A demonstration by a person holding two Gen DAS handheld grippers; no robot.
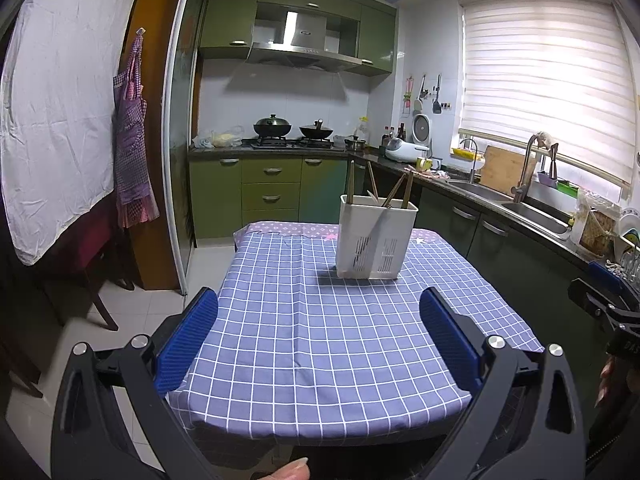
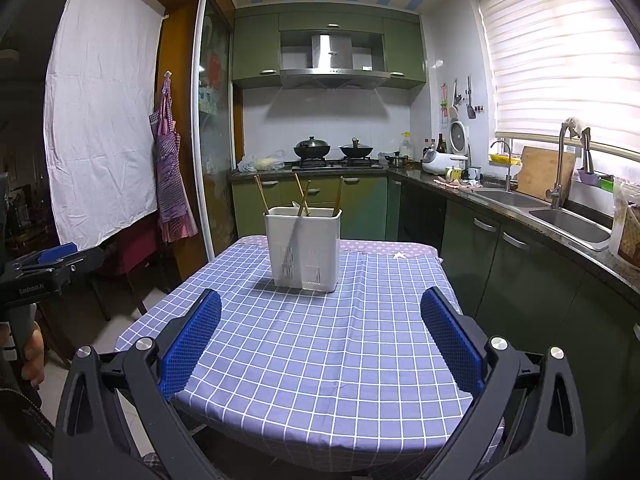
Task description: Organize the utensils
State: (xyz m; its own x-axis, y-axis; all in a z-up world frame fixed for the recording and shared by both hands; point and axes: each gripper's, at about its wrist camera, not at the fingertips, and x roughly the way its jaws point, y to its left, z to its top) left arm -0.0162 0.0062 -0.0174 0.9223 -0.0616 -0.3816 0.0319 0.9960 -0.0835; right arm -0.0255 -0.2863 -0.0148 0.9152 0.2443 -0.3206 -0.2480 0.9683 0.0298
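Observation:
A white plastic utensil holder [image 1: 376, 236] stands upright toward the far end of the table; it also shows in the right wrist view [image 2: 305, 248]. Several wooden chopsticks [image 1: 407, 189] and a pale spoon stick up out of it, and they show in the right wrist view too [image 2: 301, 194]. My left gripper [image 1: 318, 332] is open and empty, held above the near half of the table. My right gripper [image 2: 320, 336] is open and empty, also above the near half. Each gripper shows at the edge of the other's view.
The table carries a blue checked cloth [image 1: 320, 320]. A dark wooden chair [image 1: 80, 264] stands left of the table. Green kitchen cabinets and a counter with a double sink [image 2: 568, 220] run along the right. A stove with pots [image 1: 292, 132] is at the back.

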